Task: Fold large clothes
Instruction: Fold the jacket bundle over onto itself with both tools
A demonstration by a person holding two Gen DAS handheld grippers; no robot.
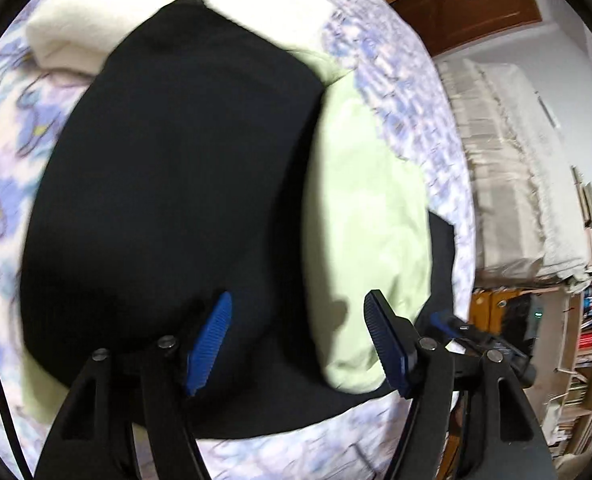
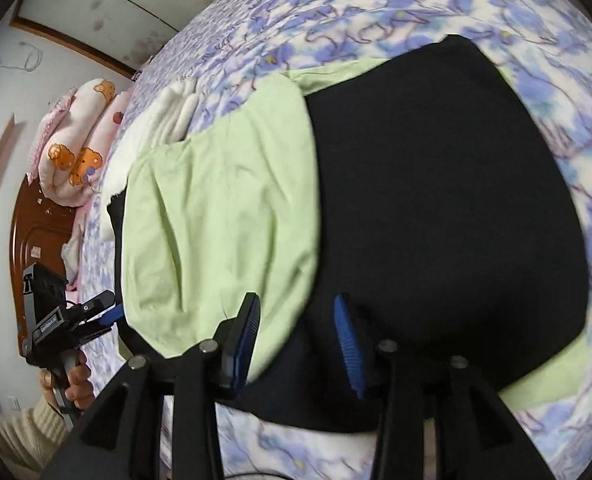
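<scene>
On a bed (image 1: 0, 168) spread with a blue floral cover, a black garment (image 1: 168, 184) lies flat, with a pale green garment (image 1: 360, 216) overlapping one side of it, as a person folding large clothes holds a tool in each hand above the near edge of the pile. Seen from the left wrist, the left tool (image 1: 298, 344) hangs released with nothing between its blue-padded jaws, poised over the seam where black meets green; the black cloth runs off to its left, the green to its right. In the right wrist view the left hand (image 2: 70, 384) grips that tool's handle beside the bed edge, while the right tool (image 2: 298, 344) is likewise released and empty-jawed, the green cloth to its left and the black to its right. The pile's long axis appears to run away from both tools towards the far side of the bed, so both hands stand about equally near its closest edge. A cream folded textile (image 1: 108, 28) rests beyond the pile, and patterned pillows (image 2: 76, 148) sit by the headboard (image 2: 32, 216)
</scene>
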